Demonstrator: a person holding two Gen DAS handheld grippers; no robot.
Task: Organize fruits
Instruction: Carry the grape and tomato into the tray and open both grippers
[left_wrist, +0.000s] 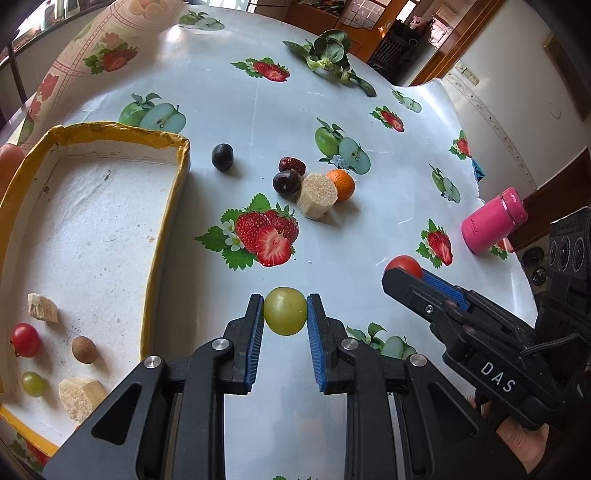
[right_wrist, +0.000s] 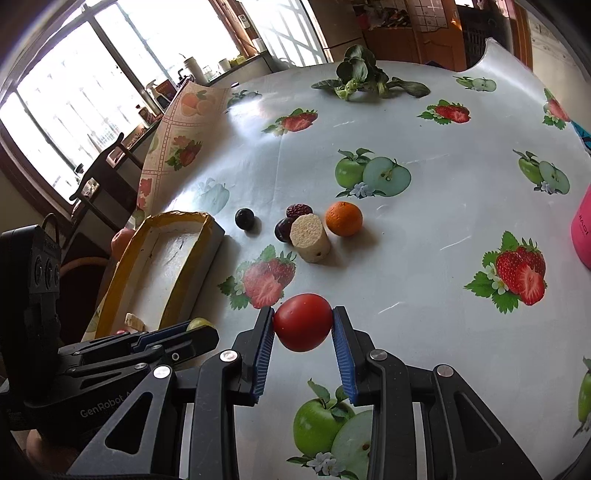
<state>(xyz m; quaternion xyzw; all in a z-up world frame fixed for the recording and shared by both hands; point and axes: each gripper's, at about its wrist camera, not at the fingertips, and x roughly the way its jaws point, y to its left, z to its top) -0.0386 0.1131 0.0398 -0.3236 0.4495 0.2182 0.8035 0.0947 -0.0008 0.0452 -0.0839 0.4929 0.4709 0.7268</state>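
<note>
My left gripper (left_wrist: 285, 312) is shut on a green grape (left_wrist: 285, 311), held above the fruit-print tablecloth. My right gripper (right_wrist: 303, 322) is shut on a red cherry tomato (right_wrist: 303, 322); the left wrist view shows it to the right of the grape, the tomato (left_wrist: 404, 265) peeking past its fingers. A yellow-rimmed white tray (left_wrist: 92, 236) at the left holds a cherry tomato (left_wrist: 25, 339), a brown longan (left_wrist: 84, 349), a green grape (left_wrist: 33, 384) and two pale chunks. Mid-table lie a dark round fruit (left_wrist: 222, 157), a red date (left_wrist: 291, 165), a dark cherry (left_wrist: 286, 183), a pale cut cylinder (left_wrist: 317, 195) and a small orange (left_wrist: 341, 184).
A pink flask (left_wrist: 493, 220) lies near the table's right edge. A leafy green vegetable (left_wrist: 328, 55) sits at the far side. In the right wrist view a chair (right_wrist: 103, 177) and windows stand beyond the table's left edge.
</note>
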